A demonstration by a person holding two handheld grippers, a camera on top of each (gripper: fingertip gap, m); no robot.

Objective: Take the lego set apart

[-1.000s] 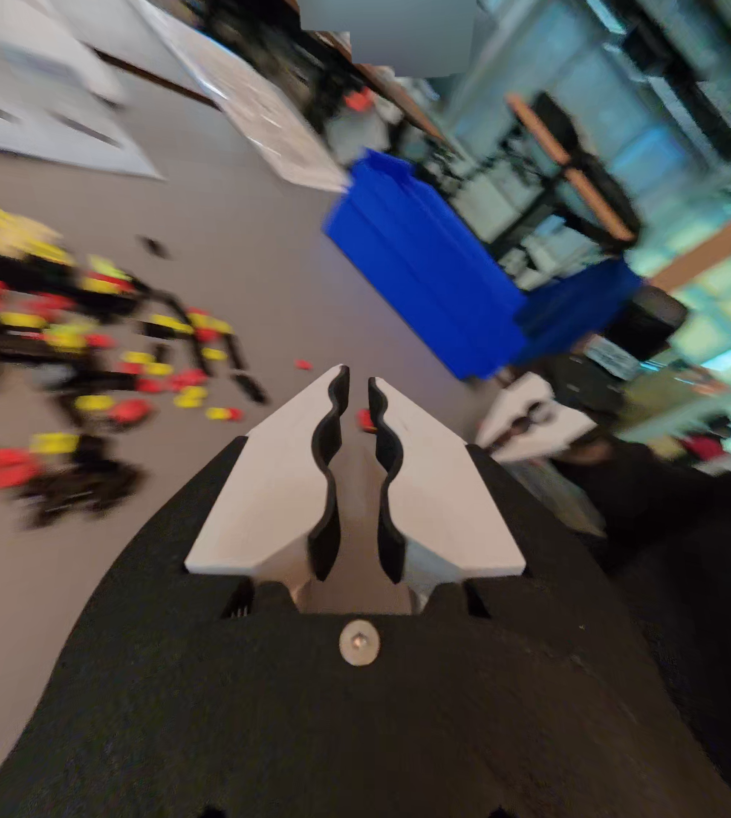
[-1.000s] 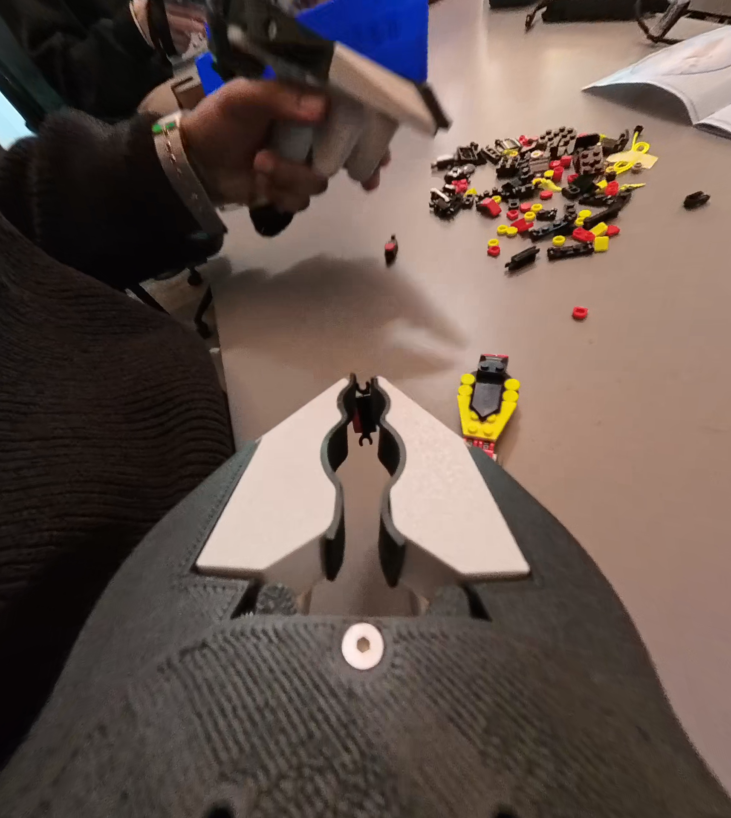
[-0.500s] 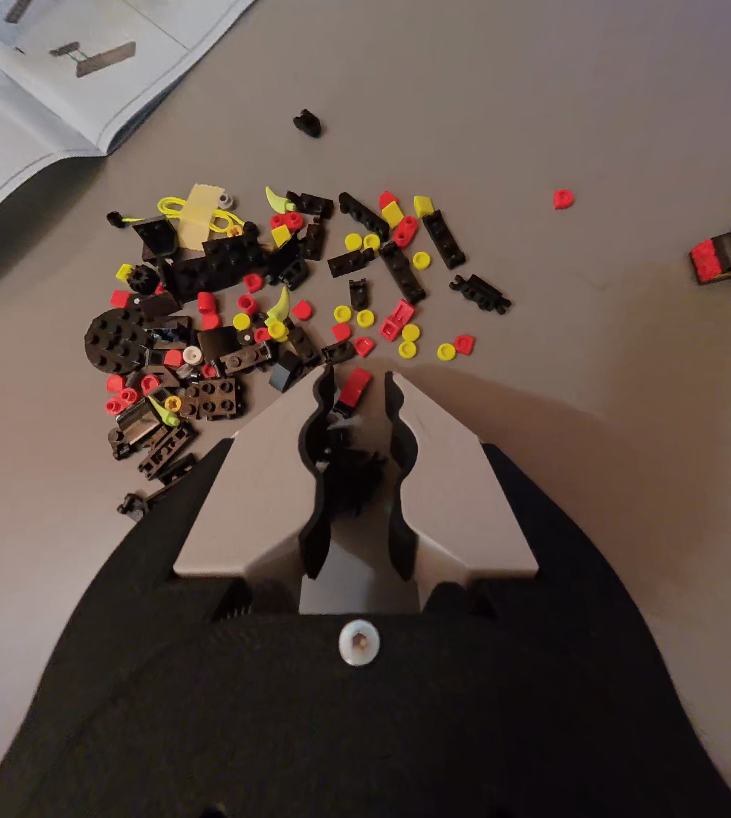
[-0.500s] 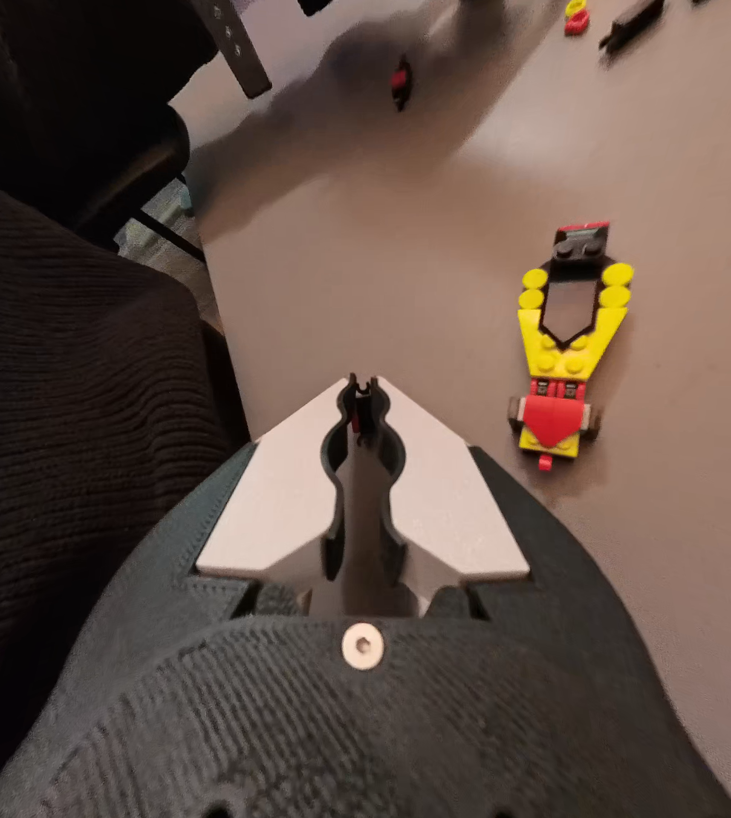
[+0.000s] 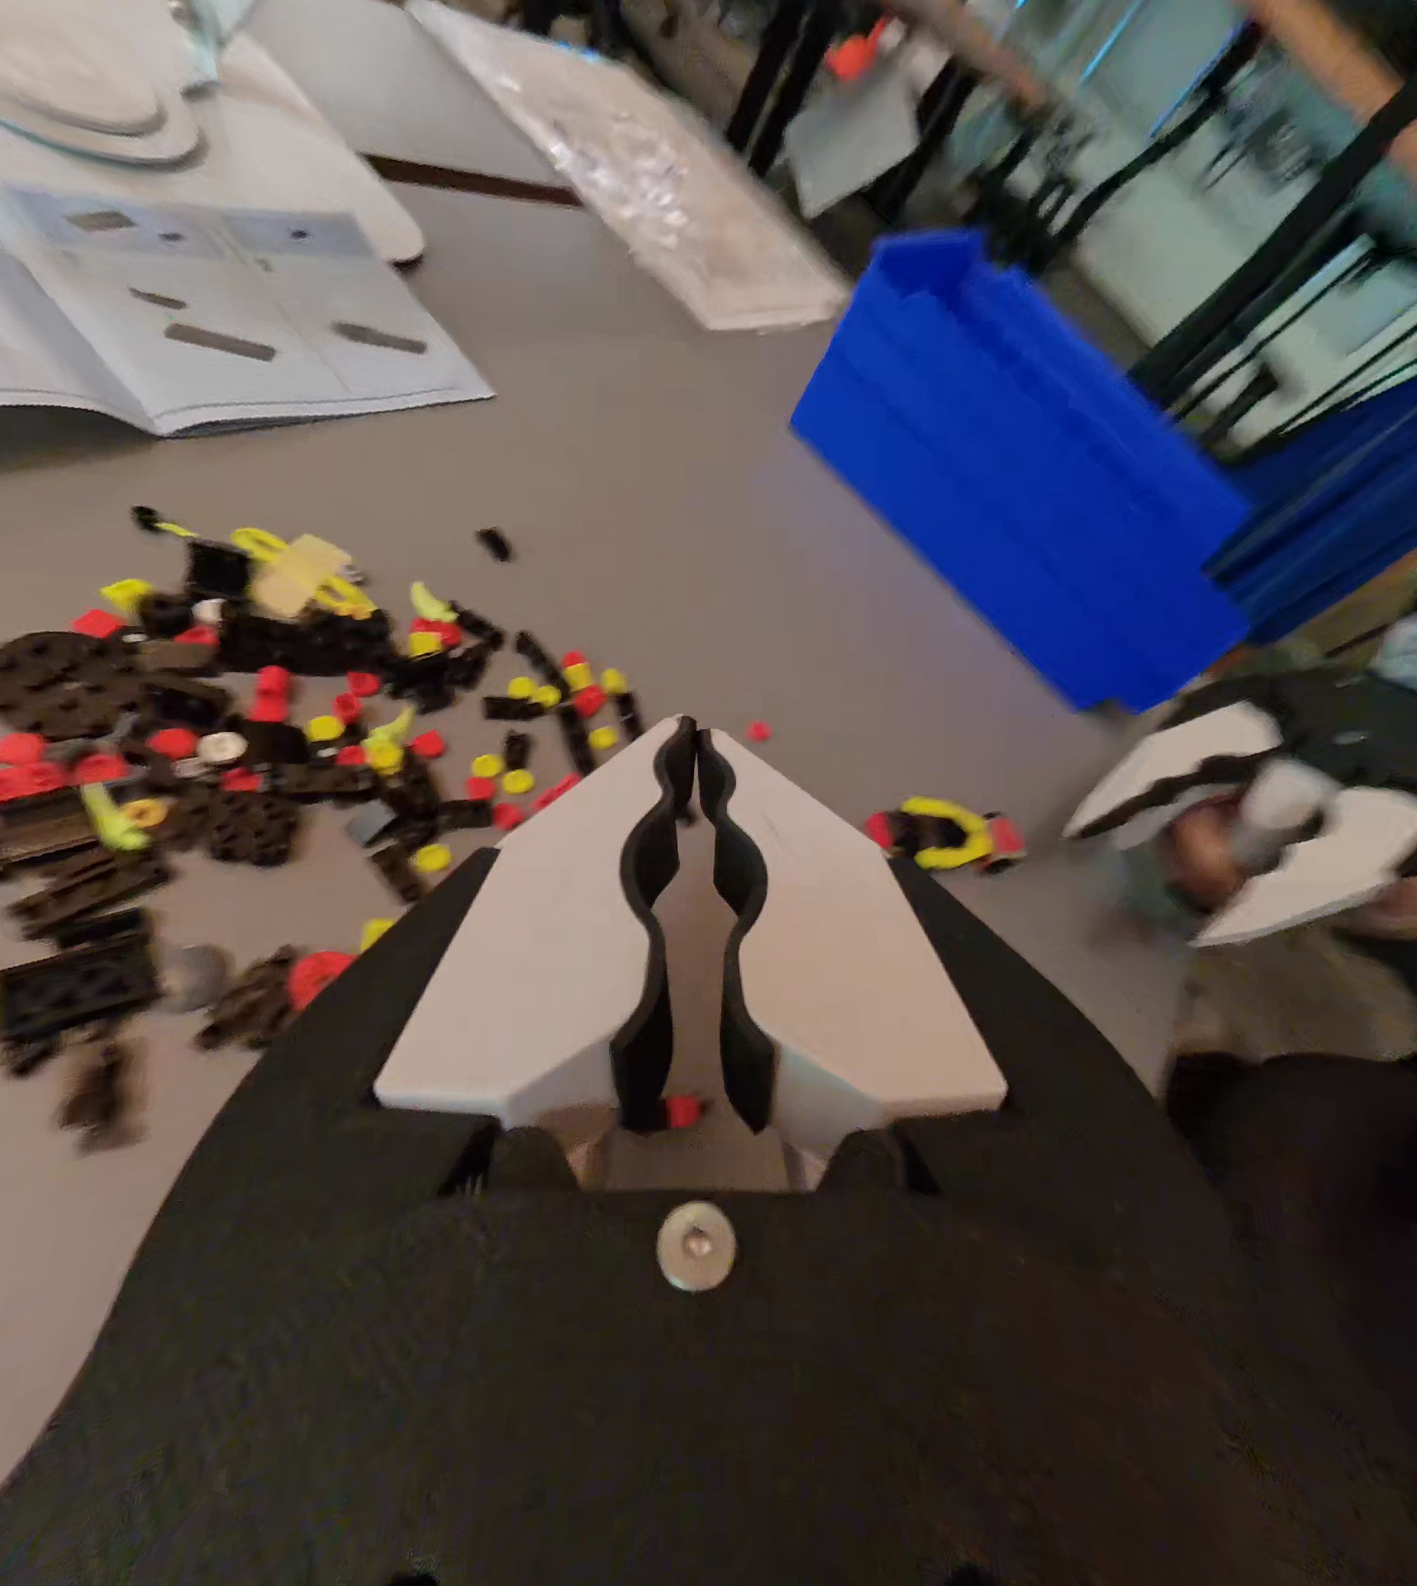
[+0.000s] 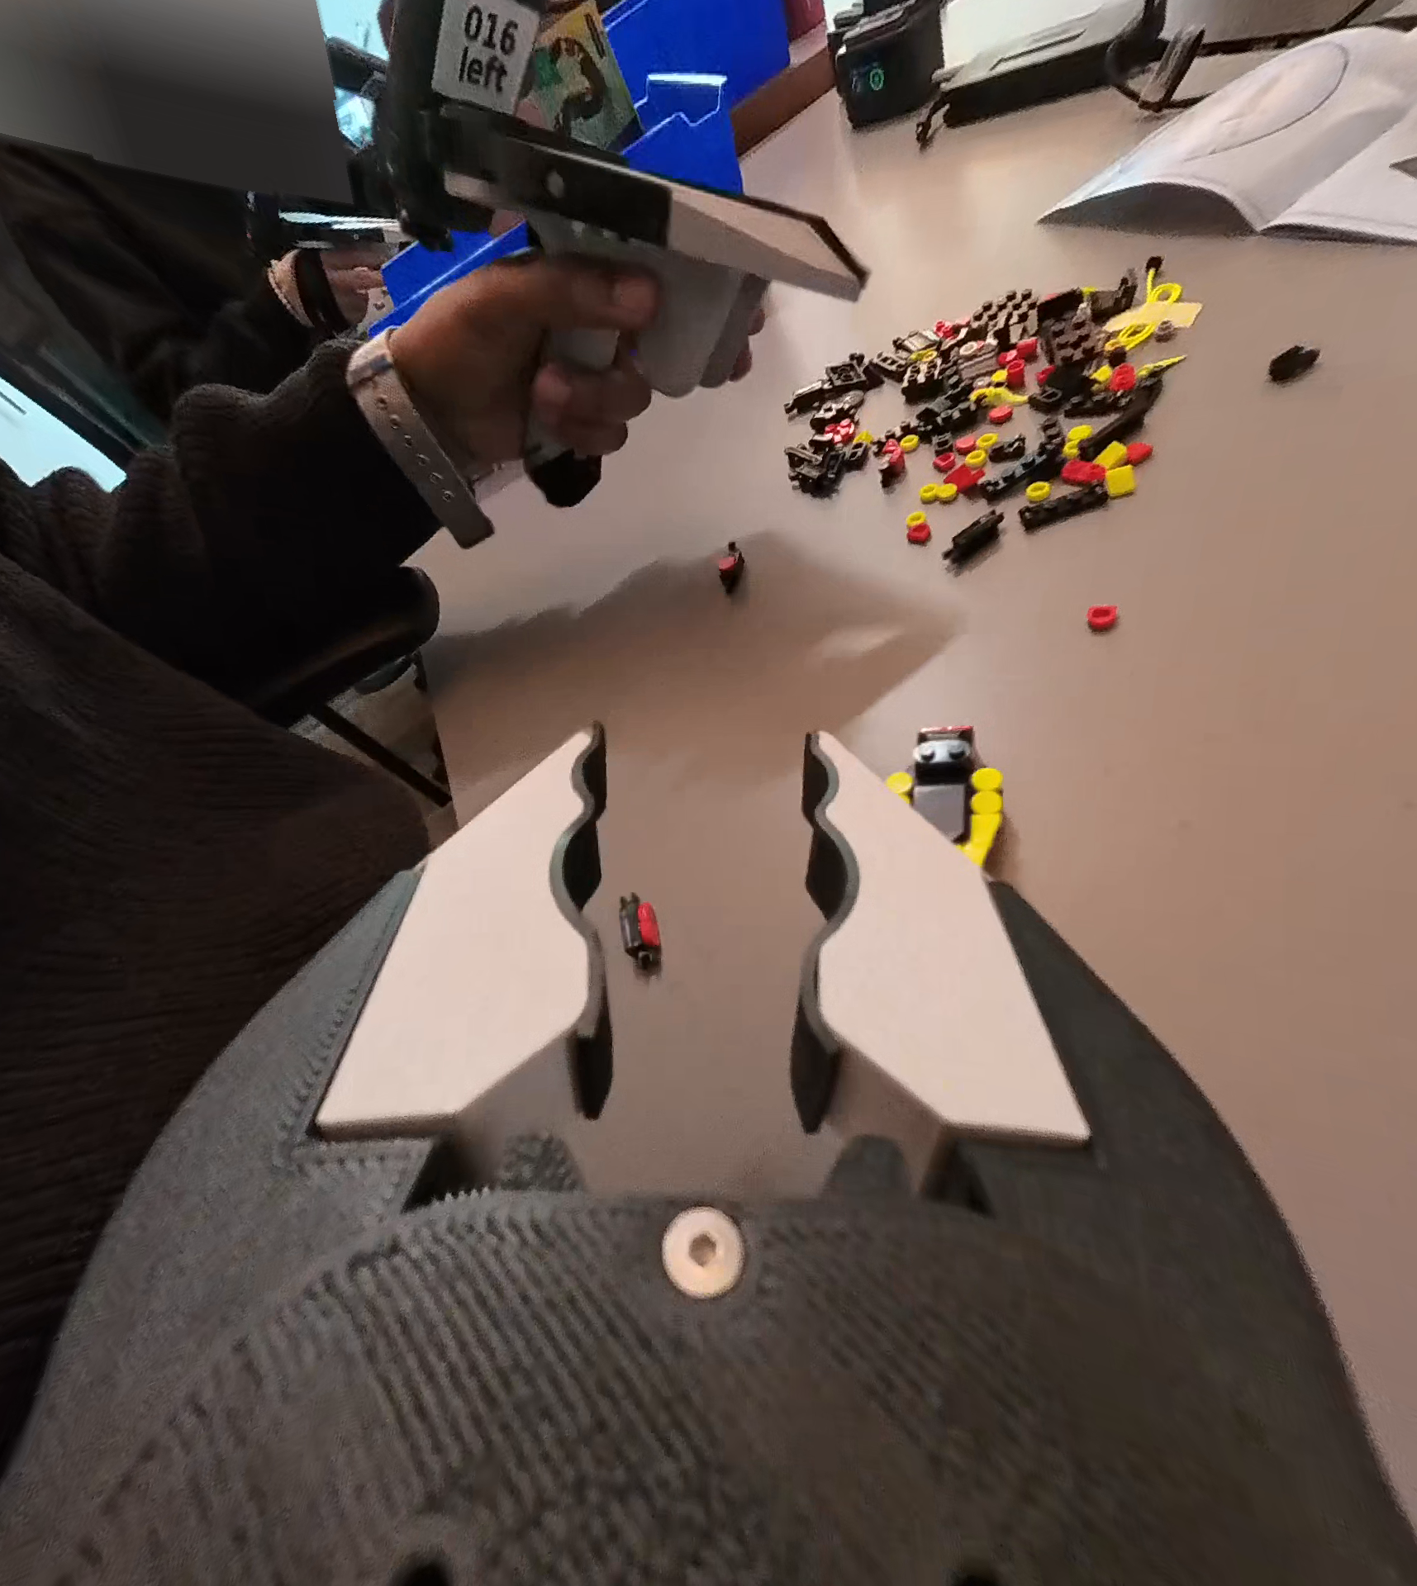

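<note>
My right gripper (image 6: 705, 755) is open above the table. A small black-and-red piece (image 6: 640, 931) lies on the table between its fingers, touching neither. The partly built yellow, black and red lego model (image 6: 954, 798) lies just right of the right finger; it also shows in the left wrist view (image 5: 941, 832). My left gripper (image 5: 692, 742) is shut, tips pressed together with nothing between them, held above the near edge of the pile of loose pieces (image 5: 241, 755). In the right wrist view a hand holds it in the air (image 6: 855, 279), left of the pile (image 6: 988, 412).
A blue bin (image 5: 1014, 498) stands at the far right of the table. An open instruction booklet (image 5: 172, 300) lies behind the pile. Stray pieces lie apart: a black-and-red one (image 6: 729, 566), a red one (image 6: 1102, 616), a black one (image 6: 1293, 362). The table edge and a dark sleeve (image 6: 129, 772) are at the left. One gripper's finger ends stand about 15 cm off the other's.
My right gripper opened and the small black-and-red piece left its grasp; it now lies on the table. My left gripper, open low over the pile half a second ago, has shut and tilted up.
</note>
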